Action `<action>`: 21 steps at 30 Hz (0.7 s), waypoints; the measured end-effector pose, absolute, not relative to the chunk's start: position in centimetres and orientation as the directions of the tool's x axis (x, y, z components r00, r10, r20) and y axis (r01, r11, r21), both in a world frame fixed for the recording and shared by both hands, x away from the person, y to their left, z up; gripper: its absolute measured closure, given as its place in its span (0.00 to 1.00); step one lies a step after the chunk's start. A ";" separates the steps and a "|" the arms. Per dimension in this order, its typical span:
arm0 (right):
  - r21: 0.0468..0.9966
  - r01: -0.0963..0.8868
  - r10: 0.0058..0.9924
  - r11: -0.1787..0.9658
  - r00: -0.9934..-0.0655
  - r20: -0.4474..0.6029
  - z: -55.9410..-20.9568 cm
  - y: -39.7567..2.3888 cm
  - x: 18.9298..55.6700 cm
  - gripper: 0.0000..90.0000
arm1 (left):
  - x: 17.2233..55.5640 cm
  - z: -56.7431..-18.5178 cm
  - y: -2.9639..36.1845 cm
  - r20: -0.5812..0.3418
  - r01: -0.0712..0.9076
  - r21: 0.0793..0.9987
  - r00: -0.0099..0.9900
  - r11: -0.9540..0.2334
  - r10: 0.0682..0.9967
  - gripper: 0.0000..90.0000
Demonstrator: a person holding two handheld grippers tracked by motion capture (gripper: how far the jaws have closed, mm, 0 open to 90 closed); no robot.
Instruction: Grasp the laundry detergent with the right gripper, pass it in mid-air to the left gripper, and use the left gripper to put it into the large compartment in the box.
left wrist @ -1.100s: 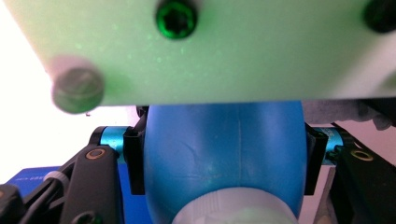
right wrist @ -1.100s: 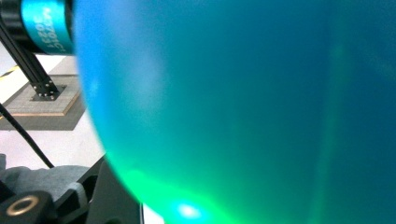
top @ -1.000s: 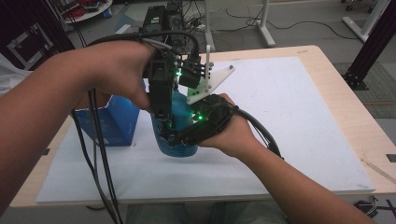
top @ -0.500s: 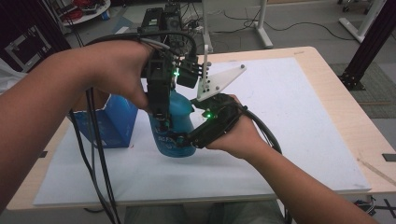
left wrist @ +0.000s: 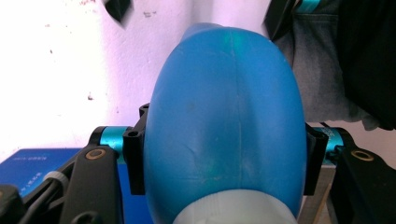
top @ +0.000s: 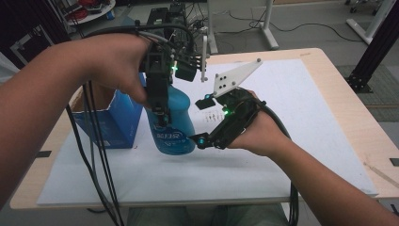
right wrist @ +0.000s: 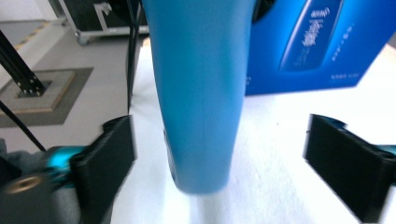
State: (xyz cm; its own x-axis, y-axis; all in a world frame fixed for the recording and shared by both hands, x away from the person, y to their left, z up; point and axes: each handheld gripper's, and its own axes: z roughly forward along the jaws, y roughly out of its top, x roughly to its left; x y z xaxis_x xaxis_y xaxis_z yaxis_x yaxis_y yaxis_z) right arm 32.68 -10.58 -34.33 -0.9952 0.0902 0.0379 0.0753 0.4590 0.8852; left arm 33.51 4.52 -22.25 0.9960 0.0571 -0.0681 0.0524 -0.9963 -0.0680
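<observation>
Left fingers (left wrist: 133, 161) clamp blue bottle (left wrist: 224, 126).

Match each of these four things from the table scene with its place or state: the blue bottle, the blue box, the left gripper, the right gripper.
Things:
1. blue bottle
2. blue box
3. left gripper
4. right gripper

States:
a. jaws apart, pads clear of the bottle
b. stands open-topped behind the left arm
c. clamped near its top
d. jaws pressed on the bottle's sides

Pairs: 1-c, 2-b, 3-d, 4-a
</observation>
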 end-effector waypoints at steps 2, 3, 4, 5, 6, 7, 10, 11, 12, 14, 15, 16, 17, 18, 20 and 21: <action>0.875 0.072 0.083 0.478 -0.996 0.037 -34.0 -10.8 32.8 0.03 | 33.7 -22.1 4.7 -0.067 0.066 -0.067 0.995 -0.996 0.071 0.43; 0.869 0.060 0.080 0.492 -0.996 0.023 -33.8 -10.9 32.8 0.03 | 33.7 -22.0 4.8 -0.067 0.072 -0.066 0.995 -0.995 0.077 0.43; 0.861 0.060 0.077 0.504 -0.997 0.024 -33.7 -11.0 32.9 0.02 | 33.8 -21.9 4.9 -0.068 0.082 -0.066 0.994 -0.994 0.086 0.43; 0.853 0.055 0.071 0.519 -0.997 0.021 -33.5 -11.0 33.0 0.01 | 33.9 -21.8 5.0 -0.068 0.086 -0.066 0.994 -0.994 0.091 0.43; 0.844 0.046 0.065 0.534 -0.998 0.013 -33.3 -11.1 33.0 0.01 | 34.0 -21.7 5.1 -0.068 0.094 -0.064 0.993 -0.993 0.099 0.43; 0.832 0.041 0.058 0.553 -0.998 0.011 -33.1 -11.1 33.1 0.01 | 34.1 -21.6 5.2 -0.069 0.102 -0.061 0.992 -0.993 0.106 0.43; 0.793 0.023 0.033 0.609 -0.999 0.004 -32.5 -11.4 33.3 0.01 | 34.3 -21.2 5.7 -0.070 0.128 -0.057 0.989 -0.990 0.132 0.43; 0.781 0.018 0.029 0.624 -1.000 0.000 -32.2 -11.5 33.4 0.01 | 34.4 -21.1 5.8 -0.071 0.139 -0.057 0.987 -0.989 0.143 0.43; 0.770 0.016 0.023 0.638 -1.000 0.001 -32.0 -11.6 33.5 0.01 | 34.5 -21.0 6.0 -0.073 0.152 -0.055 0.985 -0.987 0.156 0.43; 0.740 0.002 0.014 0.673 -1.000 -0.010 -31.4 -11.9 33.7 0.01 | 34.8 -20.8 6.3 -0.075 0.176 -0.051 0.981 -0.983 0.180 0.43; 0.726 0.001 0.012 0.688 -1.000 -0.011 -31.1 -12.0 33.8 0.01 | 34.9 -20.6 6.5 -0.075 0.192 -0.048 0.978 -0.980 0.196 0.43; 0.715 -0.004 0.013 0.699 -1.000 -0.019 -30.8 -12.2 33.9 0.01 | 35.1 -20.4 6.7 -0.076 0.214 -0.050 0.973 -0.976 0.218 0.43; 0.703 -0.008 0.009 0.711 -1.000 -0.021 -30.5 -12.3 34.0 0.01 | 35.2 -20.3 6.9 -0.074 0.234 -0.050 0.969 -0.971 0.237 0.43; 0.689 -0.008 0.012 0.724 -1.000 -0.024 -30.2 -12.4 34.0 0.01 | 35.4 -20.1 7.1 -0.076 0.262 -0.050 0.961 -0.964 0.265 0.43; 0.665 -0.020 0.008 0.746 -0.999 -0.039 -29.5 -12.7 34.1 0.01 | 35.7 -19.5 7.6 -0.073 0.303 -0.044 0.949 -0.952 0.306 0.43; 0.654 -0.023 0.006 0.756 -0.999 -0.043 -29.2 -12.8 34.1 0.01 | 35.9 -19.2 7.8 -0.072 0.327 -0.041 0.942 -0.944 0.329 0.43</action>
